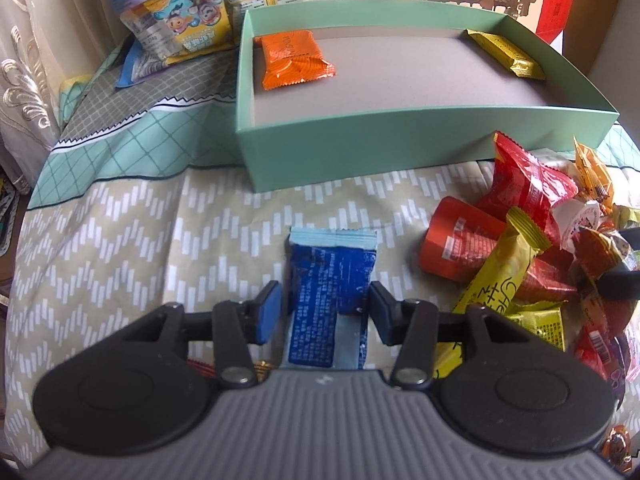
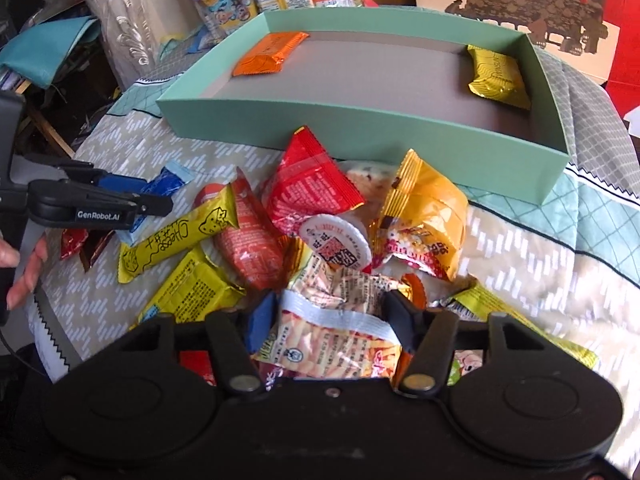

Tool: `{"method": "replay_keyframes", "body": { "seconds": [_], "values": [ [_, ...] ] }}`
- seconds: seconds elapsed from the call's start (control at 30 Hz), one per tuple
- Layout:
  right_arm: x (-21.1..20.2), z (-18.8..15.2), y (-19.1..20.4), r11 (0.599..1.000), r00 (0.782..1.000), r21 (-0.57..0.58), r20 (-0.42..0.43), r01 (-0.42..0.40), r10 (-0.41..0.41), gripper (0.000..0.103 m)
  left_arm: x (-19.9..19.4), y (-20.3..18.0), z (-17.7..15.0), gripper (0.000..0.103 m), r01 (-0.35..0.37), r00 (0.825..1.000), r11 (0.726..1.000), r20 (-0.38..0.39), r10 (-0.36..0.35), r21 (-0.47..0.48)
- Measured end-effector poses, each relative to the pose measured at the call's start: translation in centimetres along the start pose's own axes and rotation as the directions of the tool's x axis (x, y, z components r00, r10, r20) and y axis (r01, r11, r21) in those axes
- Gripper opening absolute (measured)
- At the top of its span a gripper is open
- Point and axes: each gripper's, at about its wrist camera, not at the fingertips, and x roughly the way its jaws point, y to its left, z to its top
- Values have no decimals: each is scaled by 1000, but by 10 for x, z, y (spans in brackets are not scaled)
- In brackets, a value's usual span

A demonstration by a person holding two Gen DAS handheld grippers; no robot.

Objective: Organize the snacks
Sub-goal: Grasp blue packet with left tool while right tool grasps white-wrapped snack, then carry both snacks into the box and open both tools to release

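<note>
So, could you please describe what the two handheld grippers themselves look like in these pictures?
Both are black plastic: two round discs at the base, linkage arms on silver rivets, and fingers with blue pads. The left gripper has a grey ribbed body, and white "GenRobot.AI" lettering on one finger shows from the right camera. The right gripper has a smooth black body. No sleeve shows.

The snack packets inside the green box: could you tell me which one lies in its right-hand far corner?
The gold packet lies there, against the right wall of the green box. The orange packet lies at the far left instead.
</note>
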Motion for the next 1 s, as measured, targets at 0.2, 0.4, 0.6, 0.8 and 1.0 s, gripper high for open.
{"method": "replay_keyframes", "body": {
  "seconds": [0.2,0.4,0.6,0.8,1.0],
  "values": [
    [-17,-10,-6,998,999,43,29,36,-38,86,1,9,-3,49,22,1000,999,14,-21,-35],
    [6,-13,-7,990,998,129,-29,52,-48,79,-6,2,-5,37,49,999,998,24,-49,-25],
    [-1,-14,-3,992,998,118,-19,55,-53,54,-27,6,-11,37,74,997,996,42,-72,-40],
    [-28,-19,-16,986,1000,165,5,29,-30,52,-54,6,-7,37,107,991,993,87,-102,-52],
    [-62,8,-33,983,994,183,103,21,-41,52,-77,5,26,37,143,978,989,154,-137,-29]
  ]
}}
